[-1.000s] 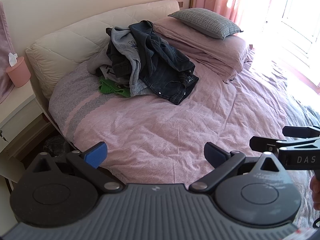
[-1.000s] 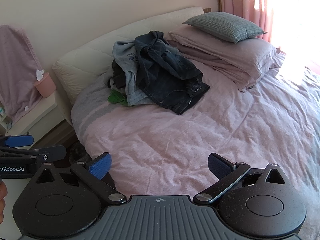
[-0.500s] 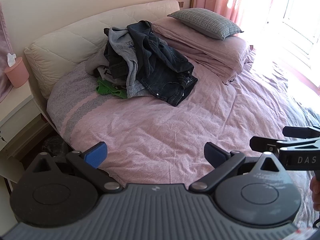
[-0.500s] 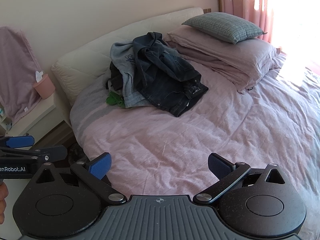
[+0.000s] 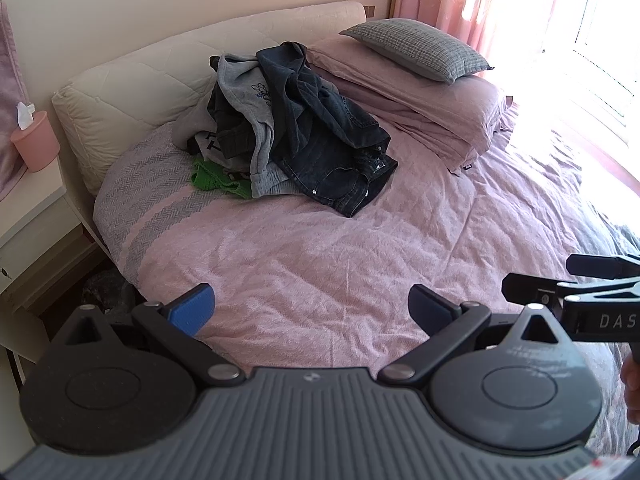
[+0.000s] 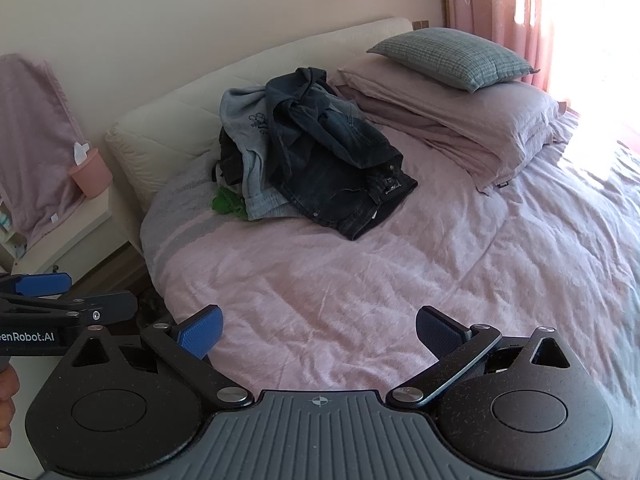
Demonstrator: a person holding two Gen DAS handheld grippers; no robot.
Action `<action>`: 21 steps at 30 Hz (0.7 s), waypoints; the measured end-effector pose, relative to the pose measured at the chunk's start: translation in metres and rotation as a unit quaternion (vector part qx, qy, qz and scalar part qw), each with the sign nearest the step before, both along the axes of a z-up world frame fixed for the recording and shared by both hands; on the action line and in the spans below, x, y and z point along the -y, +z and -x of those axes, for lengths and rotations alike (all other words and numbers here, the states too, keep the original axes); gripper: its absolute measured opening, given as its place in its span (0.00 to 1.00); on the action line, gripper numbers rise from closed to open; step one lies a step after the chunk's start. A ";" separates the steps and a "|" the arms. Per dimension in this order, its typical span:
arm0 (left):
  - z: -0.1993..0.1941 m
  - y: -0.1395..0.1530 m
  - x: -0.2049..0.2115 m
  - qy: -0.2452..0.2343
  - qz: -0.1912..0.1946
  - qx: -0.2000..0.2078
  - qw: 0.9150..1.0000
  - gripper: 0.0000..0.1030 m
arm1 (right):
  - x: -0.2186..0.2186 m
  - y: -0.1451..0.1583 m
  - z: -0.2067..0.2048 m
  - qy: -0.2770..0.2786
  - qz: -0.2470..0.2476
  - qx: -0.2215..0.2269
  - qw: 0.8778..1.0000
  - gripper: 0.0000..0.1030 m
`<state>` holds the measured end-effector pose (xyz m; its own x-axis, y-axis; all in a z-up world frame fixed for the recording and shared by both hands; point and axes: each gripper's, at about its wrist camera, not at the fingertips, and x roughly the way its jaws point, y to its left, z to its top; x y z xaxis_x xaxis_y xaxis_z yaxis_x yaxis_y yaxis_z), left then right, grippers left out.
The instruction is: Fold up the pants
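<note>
- Two grippers hover over a wide bed (image 5: 360, 272) spread with a pink cover; the stretch of cover straight ahead of both sets of jaws is bare.
- Your left gripper (image 5: 312, 308) has its jaws spread wide with nothing between them.
- Your right gripper (image 6: 320, 328) is likewise gaping and holds nothing.
- Well beyond both jaws, near the cream headboard (image 5: 160, 76), a pile of clothes (image 5: 288, 128) sits heaped. The pants (image 6: 340, 168), dark denim, lie on top, spilling down the side nearest you.
- By my reading, you are at the very start: nothing is gripped yet. Next you would reach forward to the pile and pinch the denim at its near edge.
- One container shows: a pink cup (image 5: 36, 144) far left of your jaws, holding a white tissue (image 5: 25, 114).
</note>
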<state>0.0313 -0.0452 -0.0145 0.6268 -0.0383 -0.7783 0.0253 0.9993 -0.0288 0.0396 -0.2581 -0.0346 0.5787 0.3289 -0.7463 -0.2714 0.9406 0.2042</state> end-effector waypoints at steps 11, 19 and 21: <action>-0.024 -0.010 -0.006 0.012 -0.007 -0.008 1.000 0.99 | 0.006 -0.007 -0.021 -0.006 -0.019 -0.009 1.000 0.98; -0.089 -0.023 -0.035 -0.005 -0.017 -0.022 1.000 0.99 | 0.009 -0.022 -0.060 -0.061 -0.062 -0.025 0.996 0.98; -0.113 -0.025 -0.045 -0.014 -0.020 -0.022 0.999 0.99 | 0.005 -0.025 -0.074 -0.079 -0.075 -0.027 0.994 0.97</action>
<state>0.1447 0.0000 -0.0396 0.5918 -0.0248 -0.8057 0.0537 0.9985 0.0087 0.1137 -0.2635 -0.0598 0.5919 0.3468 -0.7276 -0.1070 0.9285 0.3556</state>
